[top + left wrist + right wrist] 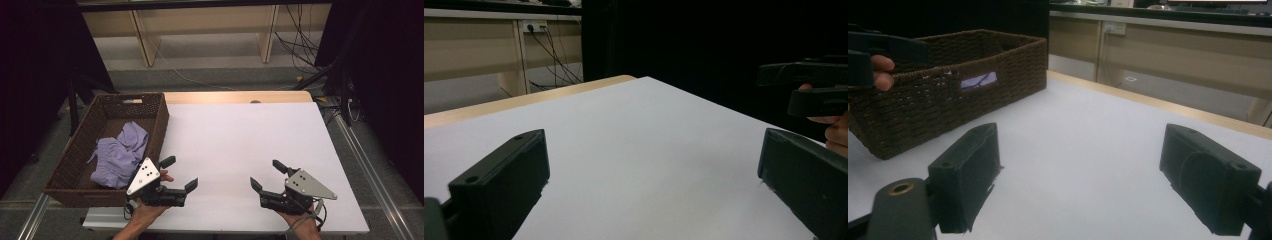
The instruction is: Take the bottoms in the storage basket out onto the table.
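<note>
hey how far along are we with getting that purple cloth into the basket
It looks finished. Done: the lavender cloth lies bunched inside the wicker basket at the table's left edge. In hand: nothing; the left gripper and the right gripper hover open over the white table. Left: no other cloth shows on the table.

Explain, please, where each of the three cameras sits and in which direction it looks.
High view: above the person's side, looking forward and down on the white table; both forearms, left gripper, right gripper.
Left gripper view: rides the left gripper, looking across the table at the right gripper.
Right gripper view: rides the right gripper, facing the wicker basket.
Shared: the basket with purple cloth shows in the high and right gripper views.
</note>
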Demonstrator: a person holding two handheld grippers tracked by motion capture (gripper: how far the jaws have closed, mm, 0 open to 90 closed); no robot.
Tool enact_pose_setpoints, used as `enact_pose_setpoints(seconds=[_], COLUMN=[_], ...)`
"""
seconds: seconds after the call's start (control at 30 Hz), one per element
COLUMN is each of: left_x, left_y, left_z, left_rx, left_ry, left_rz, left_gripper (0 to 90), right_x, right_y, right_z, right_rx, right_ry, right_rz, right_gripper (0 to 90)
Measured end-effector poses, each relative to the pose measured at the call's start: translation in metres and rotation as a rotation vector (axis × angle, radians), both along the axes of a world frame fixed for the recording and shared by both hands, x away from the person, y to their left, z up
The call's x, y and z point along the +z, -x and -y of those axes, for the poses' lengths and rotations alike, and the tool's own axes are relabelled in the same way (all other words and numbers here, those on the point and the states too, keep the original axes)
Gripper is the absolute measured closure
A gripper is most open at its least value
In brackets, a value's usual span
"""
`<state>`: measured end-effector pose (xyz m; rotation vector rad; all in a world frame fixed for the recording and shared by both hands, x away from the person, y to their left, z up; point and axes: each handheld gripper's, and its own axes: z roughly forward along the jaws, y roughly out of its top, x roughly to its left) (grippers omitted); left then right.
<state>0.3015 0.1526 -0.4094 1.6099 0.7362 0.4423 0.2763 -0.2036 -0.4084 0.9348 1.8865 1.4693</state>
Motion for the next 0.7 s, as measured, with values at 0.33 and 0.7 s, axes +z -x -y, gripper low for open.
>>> enact_pose_setpoints(seconds=[0.33,0.7], left_x=[0.006,0.018], left_y=[-0.01,-0.015], left_z=[-0.001,-0.001], left_rx=[0.022,0.011], left_ry=[0.007,0.003], left_rz=[-0.064,-0.088], left_gripper=[0.0,0.0], right_x=[0.0,0.0], right_y=[0.0,0.0], right_z=[-0.001,0.0], right_rx=[0.0,-0.002], right_ry=[0.004,0.007], right_rz=[-0.002,0.001], right_gripper=[17.2,17.4])
